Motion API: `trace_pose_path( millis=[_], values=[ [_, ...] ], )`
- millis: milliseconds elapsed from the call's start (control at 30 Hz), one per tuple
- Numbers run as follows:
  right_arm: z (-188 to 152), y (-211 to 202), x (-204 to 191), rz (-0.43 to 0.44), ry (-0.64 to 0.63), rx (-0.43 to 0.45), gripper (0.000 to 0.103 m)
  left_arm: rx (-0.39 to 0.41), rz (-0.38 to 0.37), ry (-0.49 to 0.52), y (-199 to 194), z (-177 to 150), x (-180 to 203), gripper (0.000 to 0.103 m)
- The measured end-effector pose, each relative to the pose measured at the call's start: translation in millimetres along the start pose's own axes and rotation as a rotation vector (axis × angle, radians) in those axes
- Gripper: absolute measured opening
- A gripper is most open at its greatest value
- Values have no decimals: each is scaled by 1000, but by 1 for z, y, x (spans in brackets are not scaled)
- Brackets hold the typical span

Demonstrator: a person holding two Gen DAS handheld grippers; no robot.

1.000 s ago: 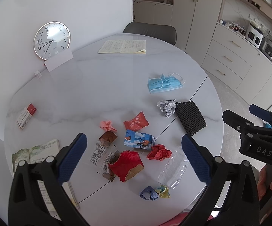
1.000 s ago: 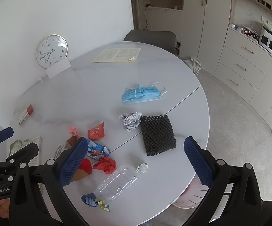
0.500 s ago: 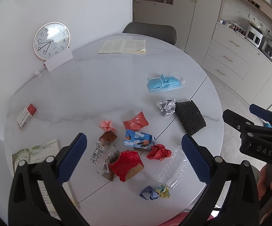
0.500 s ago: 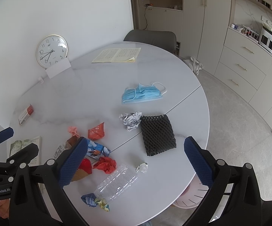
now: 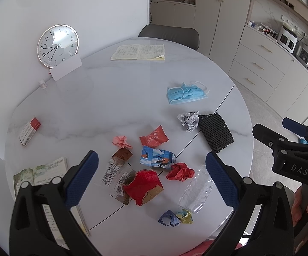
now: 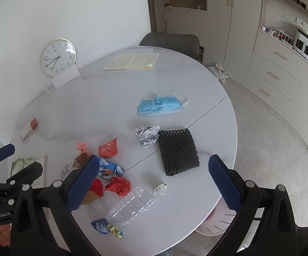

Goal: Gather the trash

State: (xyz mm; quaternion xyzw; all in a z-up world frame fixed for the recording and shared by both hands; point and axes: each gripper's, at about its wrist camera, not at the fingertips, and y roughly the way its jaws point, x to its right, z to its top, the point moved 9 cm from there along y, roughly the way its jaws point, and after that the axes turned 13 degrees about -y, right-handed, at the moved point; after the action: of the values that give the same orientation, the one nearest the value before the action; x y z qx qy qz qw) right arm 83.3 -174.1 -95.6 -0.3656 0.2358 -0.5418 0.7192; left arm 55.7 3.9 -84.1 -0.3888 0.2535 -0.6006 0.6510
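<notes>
Scattered trash on the round table (image 5: pixel 115 98): crushed clear bottle (image 6: pixel 130 208), red crumpled paper (image 5: pixel 180 171), blue mask (image 5: pixel 186 92) farther back (black mesh sleeve (image 6: pixel 178 151) nearby). Hovering above, both spread wide and empty: left gripper (image 5: pixel 151 178), right gripper (image 6: pixel 154 182).

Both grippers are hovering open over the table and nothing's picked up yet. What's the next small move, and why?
Probably lower the right gripper onto the crushed clear bottle. It lies nearest that gripper at the table's near edge, and a pale bin shows just under that edge. The left gripper hangs open over the red paper.
</notes>
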Motion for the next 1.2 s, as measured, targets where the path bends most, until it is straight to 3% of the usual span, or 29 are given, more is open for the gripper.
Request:
trace_pose_path(
  millis=[167,300,500,700,900,1000,1100,1200],
  values=[
    [-11,9,10,6,14,-21,101,13,-36,46,9,-7,-9,96],
    [-29,21,25,19,47,-57,101,6,-16,100,25,-20,-23,96],
    [-64,39,52,38,100,-121,101,-83,-2,125,62,-57,-40,97],
    [-90,61,75,51,110,-179,101,-152,47,54,93,-86,-57,96],
    [-101,84,82,98,73,-223,101,-179,113,-84,112,-98,-85,95],
    [-99,91,77,125,32,-225,101,-161,108,-128,109,-101,-86,94],
    [-93,99,72,152,-1,-226,101,-147,69,-73,105,-105,-69,94],
    [-88,105,66,179,-32,-231,101,-164,49,44,113,-111,-49,94]
  ],
)
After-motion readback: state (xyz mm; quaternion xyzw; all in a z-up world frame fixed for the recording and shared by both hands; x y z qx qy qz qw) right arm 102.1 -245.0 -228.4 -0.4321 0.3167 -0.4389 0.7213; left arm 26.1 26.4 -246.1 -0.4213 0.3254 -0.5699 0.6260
